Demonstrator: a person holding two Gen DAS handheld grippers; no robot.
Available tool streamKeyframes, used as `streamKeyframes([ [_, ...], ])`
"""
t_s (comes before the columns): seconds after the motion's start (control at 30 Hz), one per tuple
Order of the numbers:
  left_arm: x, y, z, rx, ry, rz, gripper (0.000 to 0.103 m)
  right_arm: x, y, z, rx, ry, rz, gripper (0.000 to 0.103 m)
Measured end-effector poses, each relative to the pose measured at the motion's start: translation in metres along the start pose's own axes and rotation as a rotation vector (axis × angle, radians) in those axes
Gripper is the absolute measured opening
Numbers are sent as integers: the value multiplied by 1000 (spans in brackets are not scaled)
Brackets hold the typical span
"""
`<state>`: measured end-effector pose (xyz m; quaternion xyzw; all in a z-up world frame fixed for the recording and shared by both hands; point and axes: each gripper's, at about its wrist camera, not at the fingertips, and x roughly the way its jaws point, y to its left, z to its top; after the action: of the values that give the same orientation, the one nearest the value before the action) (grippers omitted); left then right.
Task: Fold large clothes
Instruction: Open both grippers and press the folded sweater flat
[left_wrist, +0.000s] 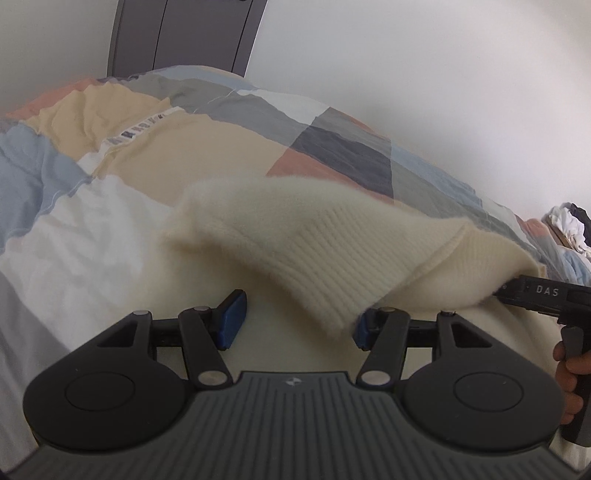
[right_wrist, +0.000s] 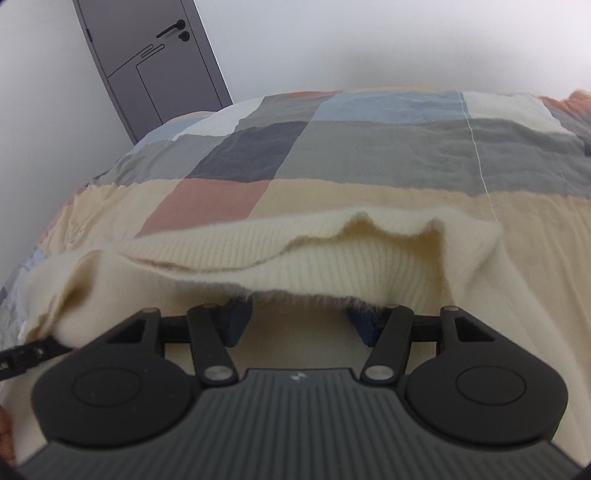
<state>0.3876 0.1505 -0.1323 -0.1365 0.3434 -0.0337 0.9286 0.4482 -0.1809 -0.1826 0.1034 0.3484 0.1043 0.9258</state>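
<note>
sweater hem (right_wrist: 314, 269) hiding right tool (right_wrist: 301, 321) pads, motion-blurred

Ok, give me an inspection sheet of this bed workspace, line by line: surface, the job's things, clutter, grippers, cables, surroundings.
Surface: bed with a patchwork duvet in grey, blue, pink, beige and white blocks; rumpled.
Job's things: cream knit sweater, ribbed hem lifted and draped across both grippers.
Clutter: pile of other clothes at the far right edge of the bed.
Grippers: left gripper jaws apart, hem over one blue pad; no pinch seen. Right gripper jaws apart, hem draped over the blue pads; no pinch seen. A hand holds the right gripper's handle.
Cables: nothing seen.
Surroundings: white walls, grey door with a lever handle, closed.
</note>
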Motion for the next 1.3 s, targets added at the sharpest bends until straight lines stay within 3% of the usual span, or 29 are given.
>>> streamKeyframes([
  [0.27,19,10,4,-31,17,-27,63,28,-15,-2,12,-38,37,59],
  [0.5,3,10,1,-52,1,-39,63,23,-13,-3,-4,-49,43,60],
  [0.97,-76,-29,-45,21,-13,-64,63,-47,7,-38,-22,-14,91,60],
  [1.2,-93,-43,-64,77,11,4,64,-78,16,-55,-44,2,63,60],
  [1.3,-91,-41,-70,56,40,11,63,-87,18,-71,-71,8,51,60],
])
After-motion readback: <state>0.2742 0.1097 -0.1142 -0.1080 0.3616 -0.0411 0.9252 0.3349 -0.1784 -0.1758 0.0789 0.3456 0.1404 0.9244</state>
